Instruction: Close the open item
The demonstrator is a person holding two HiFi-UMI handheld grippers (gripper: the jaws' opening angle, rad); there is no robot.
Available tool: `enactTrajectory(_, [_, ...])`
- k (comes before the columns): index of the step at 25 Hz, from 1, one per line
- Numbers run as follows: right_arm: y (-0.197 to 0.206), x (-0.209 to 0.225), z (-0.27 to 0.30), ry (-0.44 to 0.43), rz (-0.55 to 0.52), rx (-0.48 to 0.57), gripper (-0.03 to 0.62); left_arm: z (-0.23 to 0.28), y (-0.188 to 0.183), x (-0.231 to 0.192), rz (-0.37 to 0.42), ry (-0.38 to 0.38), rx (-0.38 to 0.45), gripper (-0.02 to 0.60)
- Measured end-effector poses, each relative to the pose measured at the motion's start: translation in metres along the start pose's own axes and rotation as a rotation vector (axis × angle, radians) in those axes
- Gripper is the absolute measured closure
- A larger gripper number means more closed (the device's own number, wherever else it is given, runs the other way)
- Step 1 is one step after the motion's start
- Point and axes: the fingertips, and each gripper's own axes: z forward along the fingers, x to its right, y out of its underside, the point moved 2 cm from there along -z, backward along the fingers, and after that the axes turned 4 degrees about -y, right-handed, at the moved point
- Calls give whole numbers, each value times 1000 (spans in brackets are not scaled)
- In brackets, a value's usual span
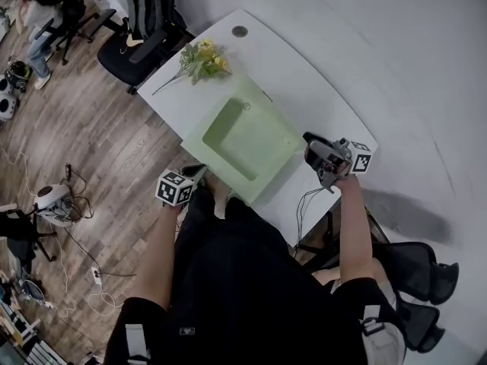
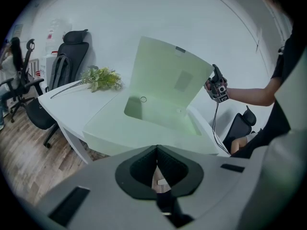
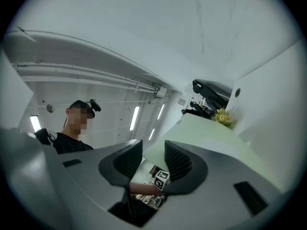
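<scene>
A pale green case lies open on the white table [image 1: 304, 90]. Its base [image 2: 144, 128] lies flat and its lid [image 2: 168, 80] stands raised at the far side. My right gripper [image 1: 312, 141] is at the lid's upper right corner [image 3: 158, 150]. That corner's edge lies in the gap between the open jaws of the right gripper [image 3: 153, 147], close against one jaw, with space left on the other side. My left gripper [image 1: 195, 173] hovers at the table's near edge, just in front of the base. This left gripper [image 2: 156, 148] is shut with nothing between its pads.
A bunch of artificial flowers [image 1: 204, 61] lies at the table's far left, beyond the case. A black office chair [image 1: 144, 29] stands past that end. A round cable grommet [image 1: 240, 31] sits near the far edge. A cable [image 1: 304, 204] hangs below the right gripper.
</scene>
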Motion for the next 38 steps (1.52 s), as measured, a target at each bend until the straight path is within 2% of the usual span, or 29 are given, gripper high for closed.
enactTrajectory(4, [6,-5,10,-37,53,-18,464,-1,-1,2,0,5,0,575])
enactTrajectory(6, [6,-2,12,-23,72,-28,465,0,-3,3,4,7,1,575])
enactTrajectory(7, [6,1,12,0,80,-34,480,0,-4,4,9,7,1,575])
enactTrajectory(8, [6,6,11,36,85,-50,523,1,-5,4,14,8,1,575])
enactTrajectory(10, [12,22,9,132,77,-125,582,2,-5,3,23,7,1,575])
enactTrajectory(13, [25,41,9,243,48,-266,583,2,-4,3,25,8,3,575])
enactTrajectory(17, [38,55,19,309,43,-416,583,1,-4,2,29,16,3,575])
enactTrajectory(22, [62,69,28,329,33,-637,583,0,0,2,45,23,-15,575])
enactTrajectory(31, [88,79,57,324,-16,-961,582,3,11,6,40,42,-37,575])
enactTrajectory(38, [89,82,88,303,-57,-1017,582,4,10,6,42,62,-29,575])
